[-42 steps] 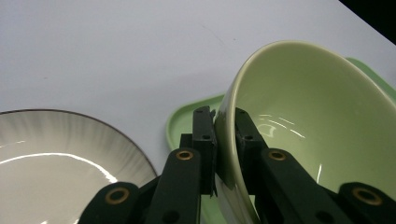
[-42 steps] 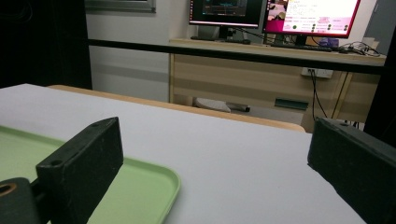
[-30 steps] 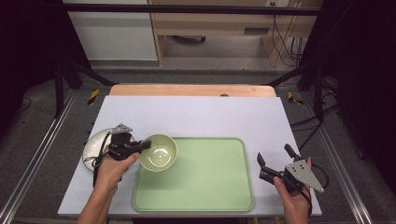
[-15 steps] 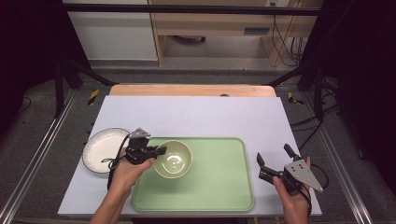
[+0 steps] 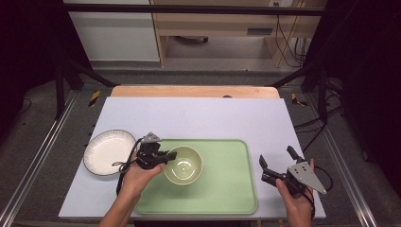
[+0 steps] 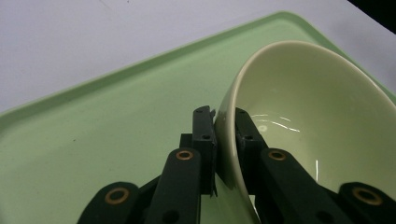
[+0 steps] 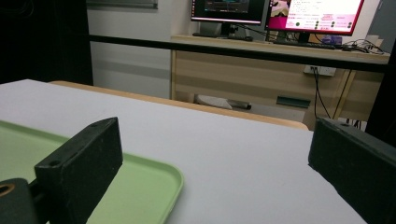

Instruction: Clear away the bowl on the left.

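A pale green bowl (image 5: 184, 165) sits over the left part of the green tray (image 5: 227, 184). My left gripper (image 5: 169, 156) is shut on the bowl's left rim. In the left gripper view its jaws pinch the wall of the bowl (image 6: 299, 116), one inside and one outside, with the bowl tilted above the tray (image 6: 116, 126). My right gripper (image 5: 276, 163) is held open just off the tray's right edge, nothing between its jaws. The right gripper view shows its jaws wide apart (image 7: 215, 158) over the white table, with the tray corner (image 7: 149, 182) at lower left.
A white plate (image 5: 106, 151) lies on the table left of the tray. The white table top (image 5: 213, 118) stretches behind the tray to a wooden edge. A desk with monitors (image 7: 275, 11) stands beyond the table.
My left gripper has carried the bowl to the right, from beside the white plate onto the tray's left part. The plate is now uncovered. The right gripper has stayed put.
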The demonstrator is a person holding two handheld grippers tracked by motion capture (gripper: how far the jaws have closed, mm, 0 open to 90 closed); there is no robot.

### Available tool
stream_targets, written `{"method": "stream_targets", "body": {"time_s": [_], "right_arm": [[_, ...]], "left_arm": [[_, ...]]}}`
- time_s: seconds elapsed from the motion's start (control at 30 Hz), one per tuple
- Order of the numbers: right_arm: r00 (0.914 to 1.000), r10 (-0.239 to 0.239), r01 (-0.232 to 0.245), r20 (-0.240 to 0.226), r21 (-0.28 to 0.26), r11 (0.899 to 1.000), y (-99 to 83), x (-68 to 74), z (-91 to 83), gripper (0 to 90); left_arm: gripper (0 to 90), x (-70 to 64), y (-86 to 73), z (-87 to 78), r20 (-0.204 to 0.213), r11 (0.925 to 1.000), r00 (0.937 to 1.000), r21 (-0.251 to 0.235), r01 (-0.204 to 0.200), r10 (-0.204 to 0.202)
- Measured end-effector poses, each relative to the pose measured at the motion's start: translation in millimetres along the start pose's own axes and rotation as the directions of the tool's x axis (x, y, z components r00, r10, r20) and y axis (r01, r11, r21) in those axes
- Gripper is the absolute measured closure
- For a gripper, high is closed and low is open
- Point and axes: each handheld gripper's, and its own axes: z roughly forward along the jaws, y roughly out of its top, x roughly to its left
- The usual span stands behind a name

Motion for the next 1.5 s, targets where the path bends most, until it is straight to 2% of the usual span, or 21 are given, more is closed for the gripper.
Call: {"method": "stream_targets", "body": {"time_s": [0.47, 0.73, 1.17, 1.5], "right_arm": [[1.0000, 0.000, 0.000, 0.001, 0.000, 1.000, -0.2, -0.3, 0.3, 3.3], [1.0000, 0.001, -0.001, 0.001, 0.003, 1.000, -0.2, -0.6, 0.2, 3.3], [1.0000, 0.000, 0.000, 0.001, 0.005, 1.000, -0.4, -0.8, 0.3, 3.3], [1.0000, 0.002, -0.002, 0.002, 0.007, 1.000, -0.7, -0.8, 0.6, 3.3]], "left_arm": [[82.2, -5.8, -2.2, 9.1, 0.011, 0.9997, 0.9999, 0.026, -0.006, 0.005], [82.2, -9.2, -3.6, 15.2, 0.034, 0.9993, 0.9994, 0.037, -0.007, 0.005], [82.2, -13.0, -4.4, 19.9, 0.049, 0.9980, 0.9986, 0.059, -0.022, 0.019], [82.2, -12.4, -4.7, 22.0, 0.061, 0.9981, 0.9981, 0.061, -0.013, 0.009]]}}
